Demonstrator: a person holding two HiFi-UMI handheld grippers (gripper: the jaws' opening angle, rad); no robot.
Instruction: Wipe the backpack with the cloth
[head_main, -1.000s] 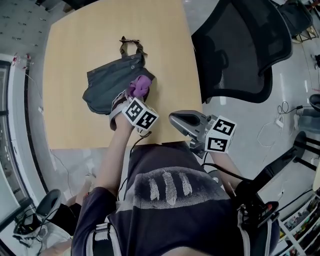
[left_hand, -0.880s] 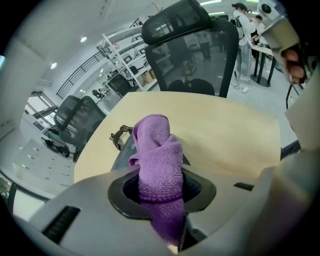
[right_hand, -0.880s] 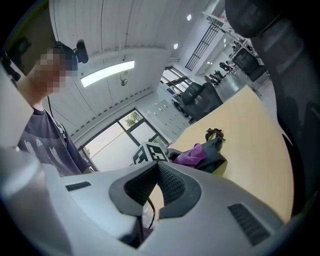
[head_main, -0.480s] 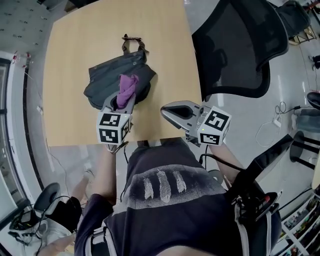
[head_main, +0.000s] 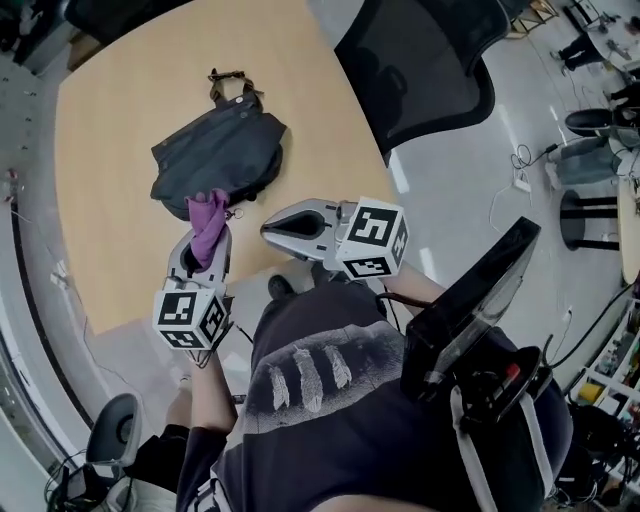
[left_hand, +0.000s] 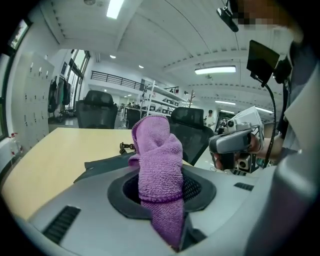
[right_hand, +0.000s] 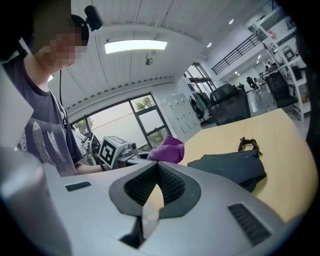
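Observation:
The dark grey backpack (head_main: 215, 160) lies flat on the wooden table (head_main: 110, 110), its strap pointing to the far side. My left gripper (head_main: 204, 240) is shut on the purple cloth (head_main: 208, 222) and hangs just off the bag's near edge, over the table's front. In the left gripper view the cloth (left_hand: 159, 167) stands bunched up between the jaws, hiding most of the backpack (left_hand: 102, 164). My right gripper (head_main: 277, 224) is shut and holds nothing, near the table's front right corner. From the right gripper view (right_hand: 156, 172) the backpack (right_hand: 235, 169) lies ahead and the cloth (right_hand: 168, 149) to its left.
A black mesh office chair (head_main: 415, 65) stands beside the table's right edge. A black stool (head_main: 590, 215) and cables are on the floor at the far right. The person's torso fills the lower head view.
My left gripper drew back with the cloth from on top of the backpack to its near edge, toward the person. The right gripper shifted slightly left, and the head view tilted.

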